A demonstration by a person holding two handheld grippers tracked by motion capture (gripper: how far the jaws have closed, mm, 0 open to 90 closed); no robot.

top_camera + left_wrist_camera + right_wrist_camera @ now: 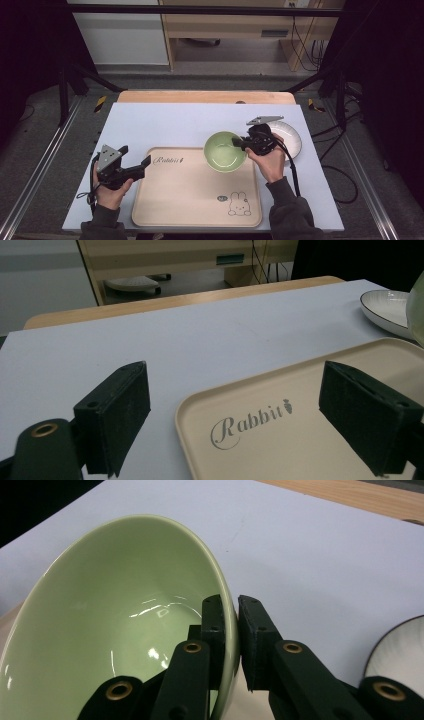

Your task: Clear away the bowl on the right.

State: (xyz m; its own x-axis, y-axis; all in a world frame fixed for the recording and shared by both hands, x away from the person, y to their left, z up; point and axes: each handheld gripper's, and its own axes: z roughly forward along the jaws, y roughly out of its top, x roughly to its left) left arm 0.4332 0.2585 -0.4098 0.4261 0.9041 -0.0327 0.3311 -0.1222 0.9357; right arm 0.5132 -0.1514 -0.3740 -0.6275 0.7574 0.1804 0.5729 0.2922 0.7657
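Observation:
A light green bowl (224,150) is held over the far right corner of the beige tray (190,195), its right rim pinched by my right gripper (240,143). In the right gripper view the bowl (115,645) tilts, with one jaw inside the rim and one outside, gripper (232,630) shut on it. My left gripper (142,167) stands open at the tray's left edge. In the left gripper view its jaws straddle the tray corner (260,425) with nothing between them, gripper (250,415).
A white plate (291,140) with a dark rim lies on the pale sheet right of the tray; it also appears as the plate (387,310) and plate (400,655). The tray carries a "Rabbit" print and a rabbit drawing (239,205).

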